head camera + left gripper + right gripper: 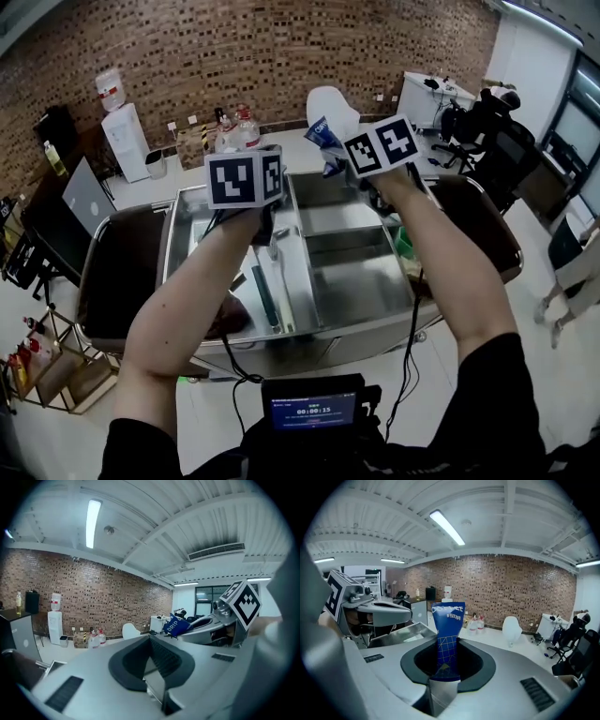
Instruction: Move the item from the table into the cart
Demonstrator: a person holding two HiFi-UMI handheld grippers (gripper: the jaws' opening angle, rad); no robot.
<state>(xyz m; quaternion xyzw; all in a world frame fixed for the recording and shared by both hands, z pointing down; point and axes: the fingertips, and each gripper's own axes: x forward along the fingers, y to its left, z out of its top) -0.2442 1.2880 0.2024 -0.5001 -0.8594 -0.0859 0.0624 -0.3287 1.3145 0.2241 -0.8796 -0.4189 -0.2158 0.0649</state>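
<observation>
— Closest is a small screen at the person's chest. What do the grippers do?
— Right gripper is closed on a blue coffee sachet. It stands upright between the jaws, lifted near the far edge of the steel cart.
— And the other?
— Left gripper has its jaws together with nothing between, just left of the right one.

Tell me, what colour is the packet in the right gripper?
The packet is blue with white writing, clearest in the right gripper view.
</observation>
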